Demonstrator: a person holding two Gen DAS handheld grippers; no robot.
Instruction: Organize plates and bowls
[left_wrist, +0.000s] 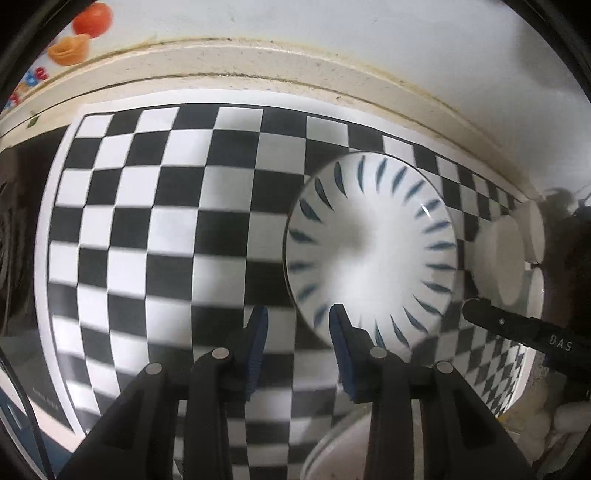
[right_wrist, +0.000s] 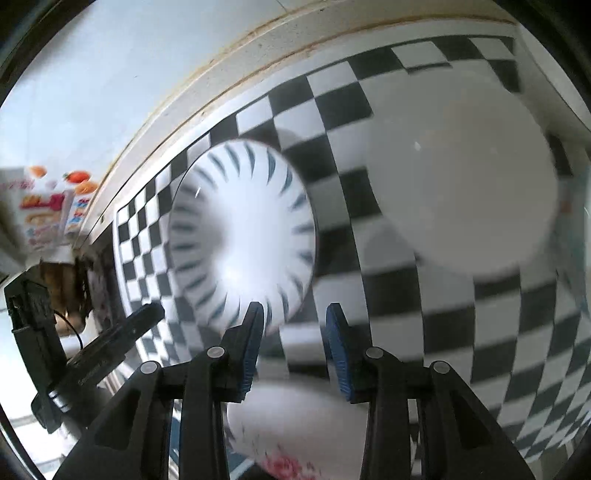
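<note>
A white plate with blue dash marks (left_wrist: 369, 254) lies on the black-and-white checkered mat (left_wrist: 166, 229). My left gripper (left_wrist: 298, 317) is open and empty, its right fingertip over the plate's near rim. The same plate shows in the right wrist view (right_wrist: 243, 236). My right gripper (right_wrist: 294, 317) is open and empty, just right of that plate's near edge. A plain white plate (right_wrist: 461, 177) lies to its upper right. A white dish with a red flower pattern (right_wrist: 295, 428) sits below the right gripper. White dishes (left_wrist: 506, 258) stand at the right in the left wrist view.
A cream wall ledge (left_wrist: 258, 62) runs behind the mat. The other gripper's black finger (left_wrist: 517, 328) reaches in from the right. A white bowl rim (left_wrist: 340, 450) lies under the left gripper. Colourful packaging (right_wrist: 48, 214) stands at the left.
</note>
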